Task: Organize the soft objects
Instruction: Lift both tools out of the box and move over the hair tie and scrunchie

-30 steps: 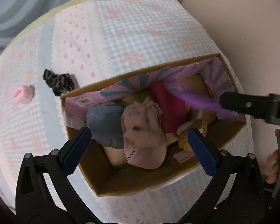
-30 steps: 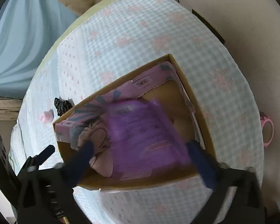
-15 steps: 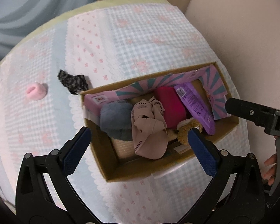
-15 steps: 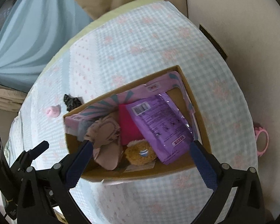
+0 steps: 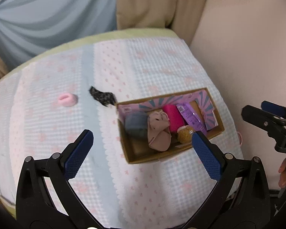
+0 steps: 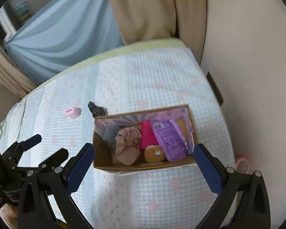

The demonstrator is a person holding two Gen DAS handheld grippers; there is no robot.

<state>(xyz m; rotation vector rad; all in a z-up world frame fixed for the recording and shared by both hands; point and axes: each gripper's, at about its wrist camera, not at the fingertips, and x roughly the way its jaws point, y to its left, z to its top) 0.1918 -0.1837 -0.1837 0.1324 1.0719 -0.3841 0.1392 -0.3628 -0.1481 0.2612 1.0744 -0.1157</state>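
Both claws hang spread wide with nothing between their blue pads: the left gripper is over the cloth just short of the cardboard box, and the right gripper frames the box's near wall.

The box is the landmark. Inside it, from its left end, lie a grey-blue bundle, a beige cloth piece, a bright pink roll, a small brown plush and a purple packet, which leans against the right end. Judging by that, most of the sorting is done.

Outside it, touching the box's far left corner, sits a black patterned scrap, and well to the left of that, a pink ring-shaped soft thing, both on the checked cover. These two look like what is left to gather.

The right-hand view shows the packet's printed face and a pink loop off the bed's edge beyond the box's right end; the left-hand view shows only a sliver of that loop, but it catches fingertips gripping the other tool's handle.
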